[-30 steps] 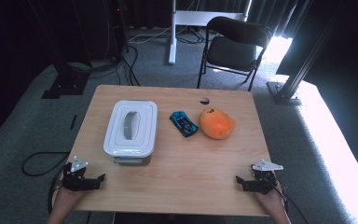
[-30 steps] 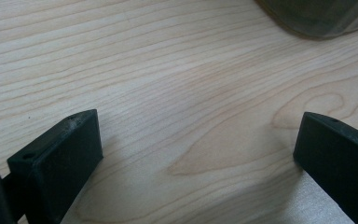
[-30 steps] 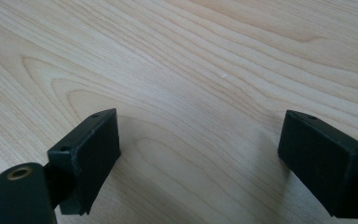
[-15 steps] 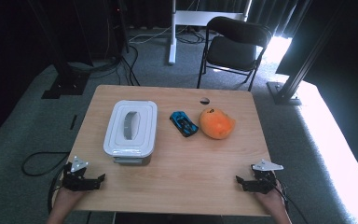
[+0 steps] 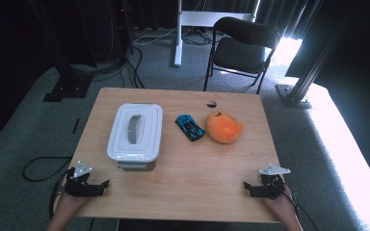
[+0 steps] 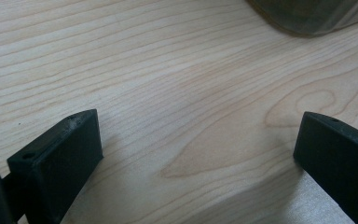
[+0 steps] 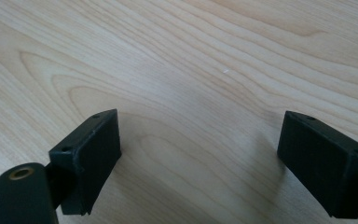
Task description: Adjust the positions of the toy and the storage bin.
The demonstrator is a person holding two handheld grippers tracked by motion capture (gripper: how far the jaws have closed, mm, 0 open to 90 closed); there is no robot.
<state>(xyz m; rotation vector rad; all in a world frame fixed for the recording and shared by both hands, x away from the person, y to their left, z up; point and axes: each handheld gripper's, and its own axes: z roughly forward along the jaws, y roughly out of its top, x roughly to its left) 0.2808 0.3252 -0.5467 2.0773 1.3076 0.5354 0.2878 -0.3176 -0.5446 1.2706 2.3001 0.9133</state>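
Observation:
A white lidded plastic box (image 5: 135, 134) stands on the left half of the wooden table (image 5: 197, 168). To its right lie a small blue toy car (image 5: 190, 127) and an orange plush toy (image 5: 224, 127). My left gripper (image 5: 103, 184) rests open at the table's near left corner, its jaws wide apart over bare wood (image 6: 191, 126). The box's corner (image 6: 307, 14) shows at the top of the left gripper view. At the near right corner my right gripper (image 5: 247, 187) rests open, with nothing between its jaws (image 7: 198, 140).
A round hole (image 5: 211, 103) sits near the table's far edge. A black folding chair (image 5: 243, 48) and a white desk leg (image 5: 178, 33) stand beyond the table. Cables (image 5: 38, 166) trail on the grey carpet at the left.

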